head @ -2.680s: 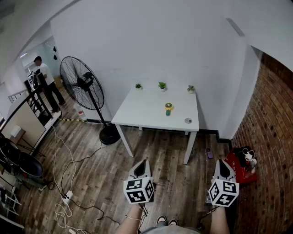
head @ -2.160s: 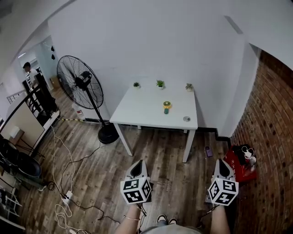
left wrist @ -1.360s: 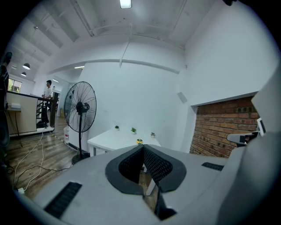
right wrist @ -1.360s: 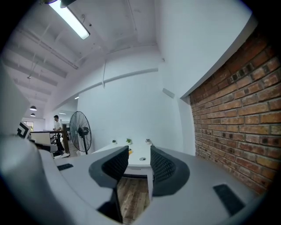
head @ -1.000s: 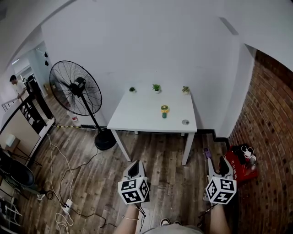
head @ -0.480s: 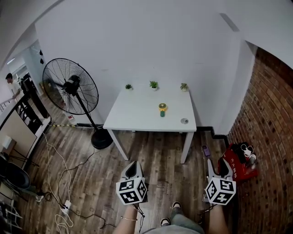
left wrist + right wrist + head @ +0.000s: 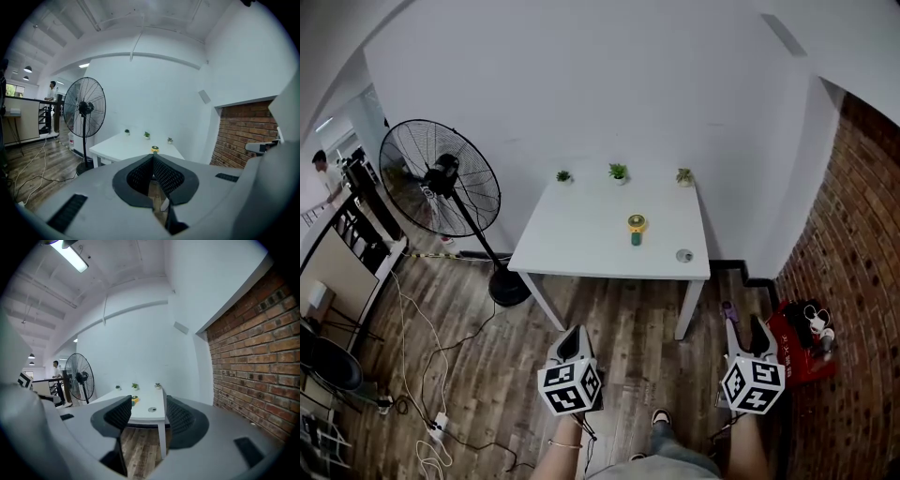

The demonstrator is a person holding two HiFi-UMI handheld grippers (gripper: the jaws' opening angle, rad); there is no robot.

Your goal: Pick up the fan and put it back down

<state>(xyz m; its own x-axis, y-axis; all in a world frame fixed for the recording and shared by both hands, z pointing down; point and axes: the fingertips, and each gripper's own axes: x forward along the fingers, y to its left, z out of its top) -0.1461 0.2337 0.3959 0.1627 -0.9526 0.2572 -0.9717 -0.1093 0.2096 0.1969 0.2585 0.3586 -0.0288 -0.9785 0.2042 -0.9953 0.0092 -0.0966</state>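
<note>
Approach step imo, nothing picked up yet. The little handheld fan with a yellow head and green handle (image 7: 636,228) stands upright on the white rectangular table (image 7: 581,246), well ahead of both sets of fingers and roughly in line w/ the left pair's tips. The left gripper (image 7: 571,336) has its black mesh-textured fingers (image 7: 140,174) pinched tip to tip, nothing between them. The right gripper (image 7: 744,330) is spread wide and empty, just floor and a table leg showing thru the gap. The big black pedestal fan (image 7: 441,178) is way off to the outside of the left fingers, prob not the target. Next: walk up to the table, set open fingers either side of the handle, then squeeze. It looks top-heavy tho, could tip.
</note>
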